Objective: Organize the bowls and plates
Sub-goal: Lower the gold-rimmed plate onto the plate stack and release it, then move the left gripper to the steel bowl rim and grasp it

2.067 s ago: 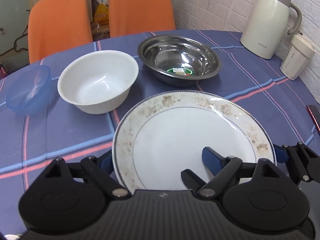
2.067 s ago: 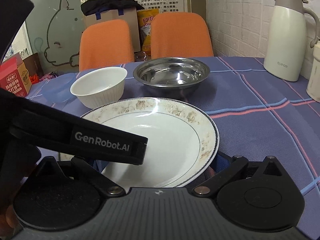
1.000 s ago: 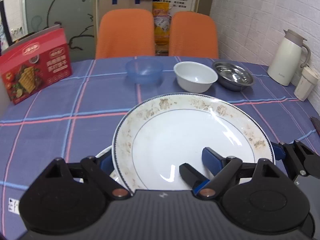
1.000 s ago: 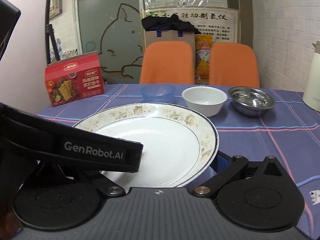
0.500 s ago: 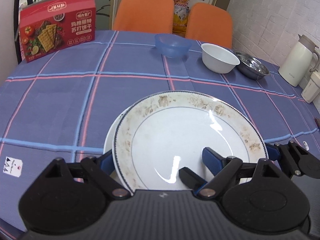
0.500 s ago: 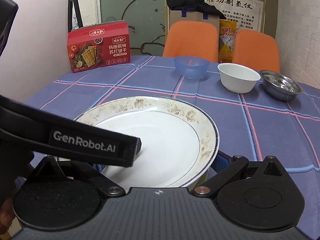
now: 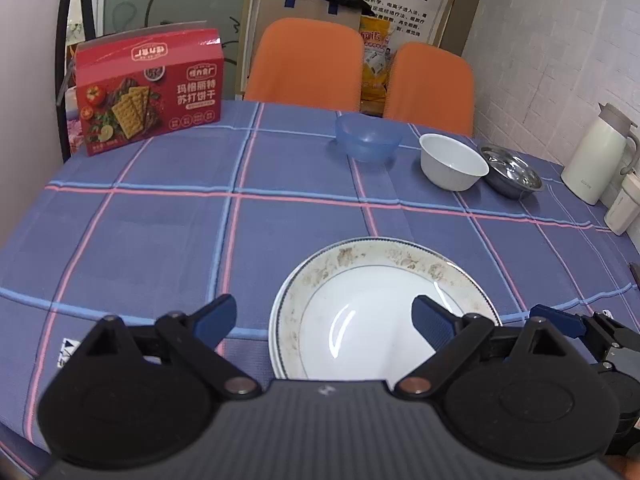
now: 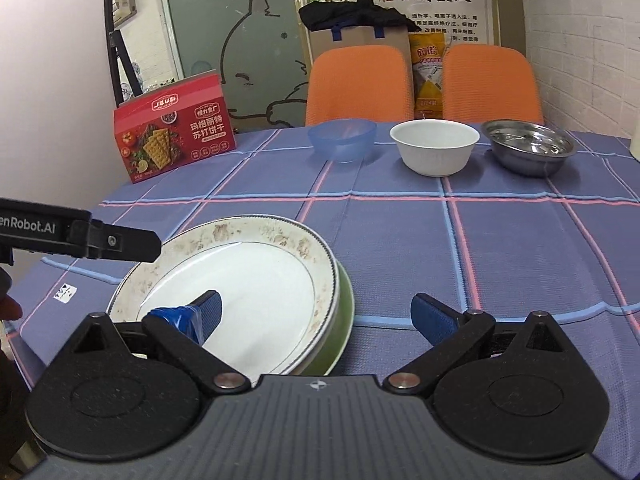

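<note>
A white plate with a brown floral rim (image 7: 360,256) (image 8: 248,272) lies on top of a green plate (image 8: 340,332) near the table's front edge. My left gripper (image 7: 324,314) stands open, its right finger over the plate and its left finger over the cloth. My right gripper (image 8: 316,304) is open too, with its left finger above the plate's middle and nothing held. At the far side stand a blue bowl (image 7: 368,138) (image 8: 342,140), a white bowl (image 7: 454,166) (image 8: 434,146) and a steel bowl (image 7: 512,176) (image 8: 528,150) in a row.
A red cracker box (image 7: 148,88) (image 8: 174,142) stands at the far left of the table. A cream thermos jug (image 7: 596,156) and a white cup (image 7: 624,208) stand by the brick wall on the right. Two orange chairs (image 8: 360,84) are behind the table.
Both grippers, shut on the floral plate, carried it back from the bowls to the table's front. The plate now rests on the stack and both grippers have opened.
</note>
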`<state>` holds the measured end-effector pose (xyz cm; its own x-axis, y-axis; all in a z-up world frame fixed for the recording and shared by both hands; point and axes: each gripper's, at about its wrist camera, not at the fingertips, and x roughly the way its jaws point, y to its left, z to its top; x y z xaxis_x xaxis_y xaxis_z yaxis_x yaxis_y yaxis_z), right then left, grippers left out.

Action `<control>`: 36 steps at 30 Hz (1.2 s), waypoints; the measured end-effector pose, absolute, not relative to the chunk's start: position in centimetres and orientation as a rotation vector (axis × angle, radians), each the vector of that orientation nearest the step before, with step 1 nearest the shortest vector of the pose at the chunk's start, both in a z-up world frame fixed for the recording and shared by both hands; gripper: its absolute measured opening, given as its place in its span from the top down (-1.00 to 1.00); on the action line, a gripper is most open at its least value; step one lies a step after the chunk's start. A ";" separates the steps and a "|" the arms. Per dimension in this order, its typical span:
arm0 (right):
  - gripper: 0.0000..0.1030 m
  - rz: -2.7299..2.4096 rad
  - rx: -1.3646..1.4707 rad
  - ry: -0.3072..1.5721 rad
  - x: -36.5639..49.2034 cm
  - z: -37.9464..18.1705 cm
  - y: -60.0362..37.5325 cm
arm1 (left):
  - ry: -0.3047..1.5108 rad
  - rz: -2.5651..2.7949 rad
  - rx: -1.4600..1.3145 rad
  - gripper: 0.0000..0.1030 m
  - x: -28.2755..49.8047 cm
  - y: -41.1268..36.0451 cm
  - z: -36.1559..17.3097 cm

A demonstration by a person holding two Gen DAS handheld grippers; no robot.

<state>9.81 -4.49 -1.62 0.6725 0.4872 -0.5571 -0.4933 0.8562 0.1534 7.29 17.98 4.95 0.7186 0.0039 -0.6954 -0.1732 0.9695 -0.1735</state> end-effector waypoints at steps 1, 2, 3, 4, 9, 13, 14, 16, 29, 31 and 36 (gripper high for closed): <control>-0.73 0.550 -0.003 0.625 10.0 -1.6 -4.8 | 0.761 0.097 -0.233 -0.81 7.5 17.9 5.1; -0.73 0.549 0.001 0.628 10.1 -1.6 -5.0 | 0.760 0.093 -0.230 -0.81 7.7 17.6 5.2; -0.73 0.547 0.005 0.630 10.2 -1.6 -5.3 | 0.760 0.086 -0.226 -0.81 8.1 17.3 5.2; -0.73 0.540 0.008 0.630 10.4 -1.5 -5.7 | 0.763 0.071 -0.218 -0.81 8.5 16.8 5.3; -0.73 0.472 0.031 0.621 11.5 -1.1 -8.7 | 0.777 -0.013 -0.179 -0.81 11.0 13.5 5.4; -0.73 0.405 0.044 0.620 12.5 -0.9 -11.8 | 0.794 -0.072 -0.140 -0.81 13.3 10.3 5.4; -0.73 0.387 0.043 0.620 12.7 -0.8 -12.5 | 0.797 -0.086 -0.132 -0.81 13.9 9.6 5.4; -0.73 0.354 0.039 0.620 13.3 -0.7 -13.8 | 0.807 -0.114 -0.107 -0.81 15.2 8.1 5.3; -0.73 0.227 -0.013 0.638 25.4 0.5 -20.9 | 0.757 -0.273 0.025 -0.81 32.7 1.4 8.3; -0.73 0.207 0.001 0.647 28.8 0.6 -21.4 | 0.771 -0.293 0.024 -0.81 37.0 0.2 8.1; -0.73 0.189 0.030 0.695 36.1 -0.4 -21.3 | 0.874 -0.310 0.091 -0.81 45.4 -3.5 5.1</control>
